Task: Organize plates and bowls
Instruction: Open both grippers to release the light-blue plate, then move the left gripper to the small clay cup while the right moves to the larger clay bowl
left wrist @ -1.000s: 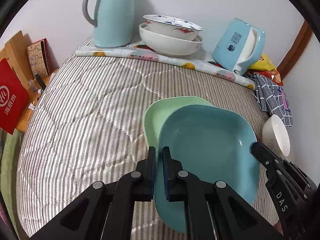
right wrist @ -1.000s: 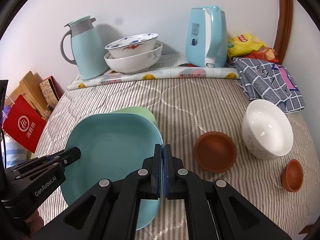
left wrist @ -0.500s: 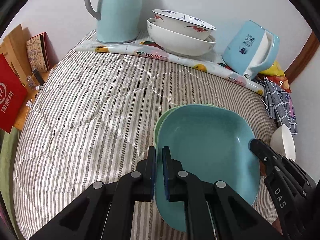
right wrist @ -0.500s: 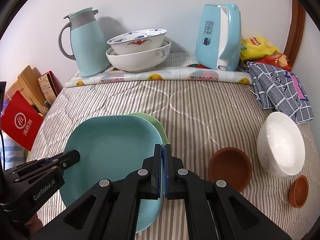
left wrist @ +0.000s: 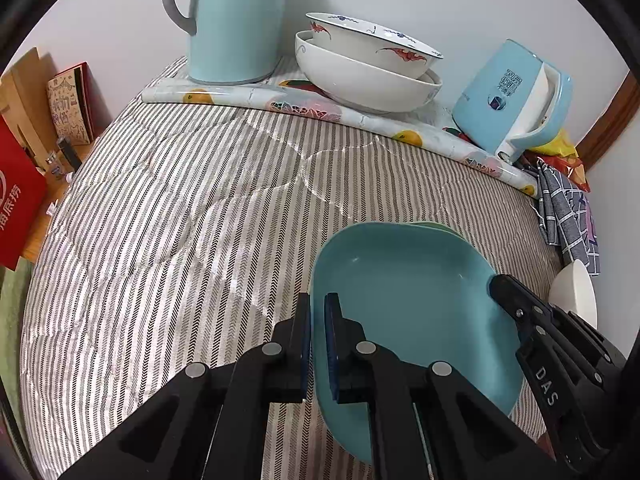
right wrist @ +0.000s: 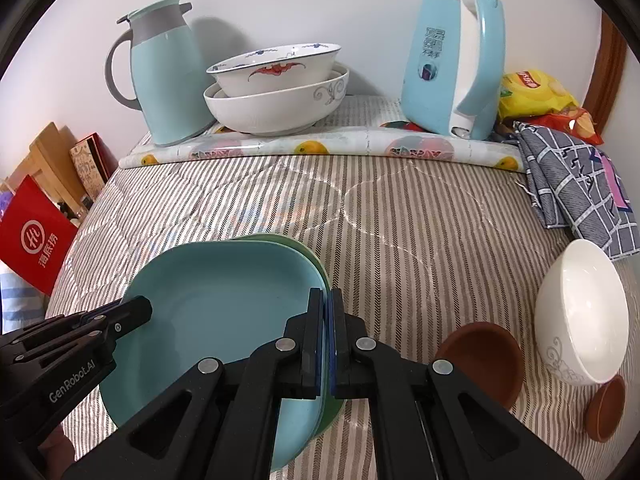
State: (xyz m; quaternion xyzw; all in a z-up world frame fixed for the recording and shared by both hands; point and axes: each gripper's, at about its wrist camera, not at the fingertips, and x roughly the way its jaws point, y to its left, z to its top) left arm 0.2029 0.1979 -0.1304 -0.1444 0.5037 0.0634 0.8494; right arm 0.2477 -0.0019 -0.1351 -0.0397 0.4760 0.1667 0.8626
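The teal plate (right wrist: 216, 312) is carried between two grippers, one on each side rim, which shares its weight and keeps it level for stacking. It sits directly over the green plate (right wrist: 320, 276), whose edge shows only as a thin crescent along the far and right sides. Whether the two plates already touch cannot be told from these views; the teal one looks nearly nested.

The left gripper (left wrist: 317, 344) has its jaws clenched on the plate's left rim, one finger above and one below the edge. The right gripper (right wrist: 326, 344) is clamped in the same way on the opposite rim, and its black fingers also appear at the plate's far side in the left wrist view. Both grippers point steeply downward toward the striped quilted surface (left wrist: 180, 220), a pose that suits setting the plate down flat.

The other dishes are well apart from this stack. Two large bowls (right wrist: 276, 92) are nested at the back between a thermos jug (right wrist: 168, 76) and an electric kettle (right wrist: 452, 68). A white bowl (right wrist: 580, 312) lies tilted to the right, with a brown bowl (right wrist: 480, 360) just beside it and a small brown dish (right wrist: 606, 408) nearer the edge; these judged still to be sorted.
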